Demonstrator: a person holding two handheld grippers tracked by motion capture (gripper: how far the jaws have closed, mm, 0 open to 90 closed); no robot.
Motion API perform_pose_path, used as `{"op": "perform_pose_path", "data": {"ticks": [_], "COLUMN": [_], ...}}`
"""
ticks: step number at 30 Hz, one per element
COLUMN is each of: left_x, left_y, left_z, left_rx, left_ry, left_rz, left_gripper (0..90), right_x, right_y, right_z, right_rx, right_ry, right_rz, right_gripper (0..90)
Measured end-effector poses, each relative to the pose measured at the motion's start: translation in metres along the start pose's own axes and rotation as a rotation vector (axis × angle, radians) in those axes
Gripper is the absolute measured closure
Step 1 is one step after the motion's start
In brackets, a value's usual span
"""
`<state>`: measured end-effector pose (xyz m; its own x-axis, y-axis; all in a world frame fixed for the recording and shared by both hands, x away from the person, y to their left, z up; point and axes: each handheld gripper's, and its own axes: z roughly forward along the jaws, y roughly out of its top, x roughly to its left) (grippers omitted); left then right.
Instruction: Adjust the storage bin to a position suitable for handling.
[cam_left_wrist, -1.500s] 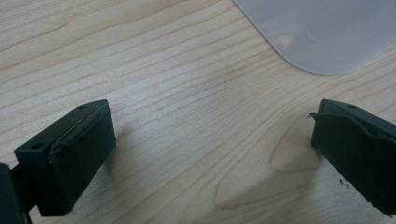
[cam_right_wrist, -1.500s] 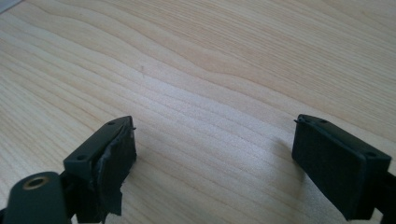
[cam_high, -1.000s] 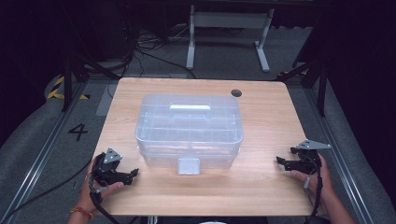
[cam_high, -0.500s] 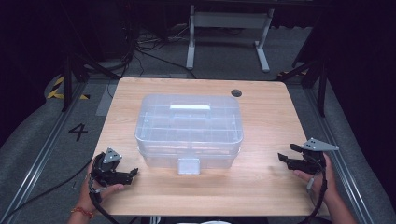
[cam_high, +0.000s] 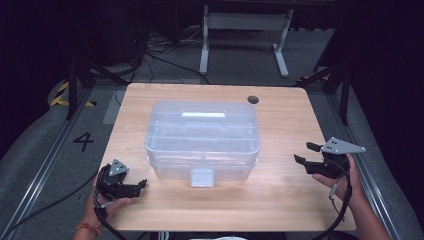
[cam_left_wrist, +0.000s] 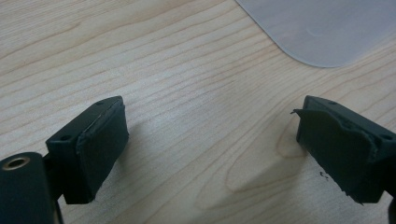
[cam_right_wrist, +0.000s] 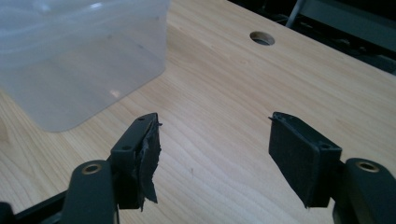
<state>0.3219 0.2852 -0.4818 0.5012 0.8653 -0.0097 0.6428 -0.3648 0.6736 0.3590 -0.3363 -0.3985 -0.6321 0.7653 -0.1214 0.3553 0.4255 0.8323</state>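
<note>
The clear box sat shut and untouched — both the left gripper and right gripper were spread, jaws just closing a little, holding nothing.

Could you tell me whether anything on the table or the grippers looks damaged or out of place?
The plastic box sits square and closed on the table. The one oddity is wear: the black pads of the right gripper and those of the left gripper have torn, ragged edges.
</note>
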Motion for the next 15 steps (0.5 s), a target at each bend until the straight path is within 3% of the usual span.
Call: {"op": "perform_pose_path", "data": {"ticks": [7, 15], "left_x": [0.000, 0.000], "left_y": [0.000, 0.000], "left_z": [0.000, 0.000], "left_rx": [-0.001, -0.001], "left_ry": [0.001, -0.001], "left_rz": [-0.001, -0.002], "left_gripper": [9.8, 9.8], "right_x": [0.003, 0.005], "right_y": [0.037, 0.072], "right_z": [-0.007, -0.005], "right_rx": [-0.060, -0.061], "right_ry": [0.027, 0.061], "right_rz": [-0.038, -0.076], "right_gripper": [34.6, 35.3]}}
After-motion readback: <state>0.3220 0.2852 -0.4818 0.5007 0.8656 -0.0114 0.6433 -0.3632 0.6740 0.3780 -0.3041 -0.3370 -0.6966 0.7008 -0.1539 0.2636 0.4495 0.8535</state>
